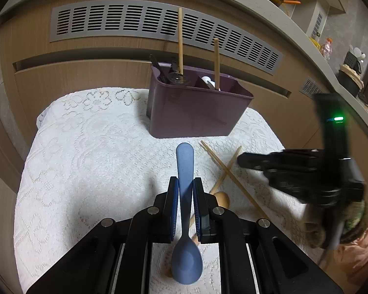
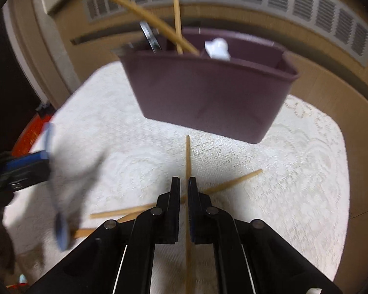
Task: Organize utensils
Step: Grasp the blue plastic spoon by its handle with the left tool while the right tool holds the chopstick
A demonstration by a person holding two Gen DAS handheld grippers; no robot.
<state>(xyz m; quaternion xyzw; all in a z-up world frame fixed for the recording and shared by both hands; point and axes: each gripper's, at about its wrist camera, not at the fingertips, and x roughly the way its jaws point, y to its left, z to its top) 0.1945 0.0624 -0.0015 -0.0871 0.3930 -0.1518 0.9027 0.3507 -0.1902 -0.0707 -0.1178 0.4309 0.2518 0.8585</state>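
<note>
Purple caddy sits at 12 o'clock on the white lace cloth, already holding two upright chopsticks, some dark utensils and something white. Left gripper is clamped on a blue spoon, handle aimed at the caddy. Right gripper is pinched on a single chopstick. Another chopstick lies crossed underneath at 3 o'clock, with a wooden spoon close by, cluttering that spot.
</note>
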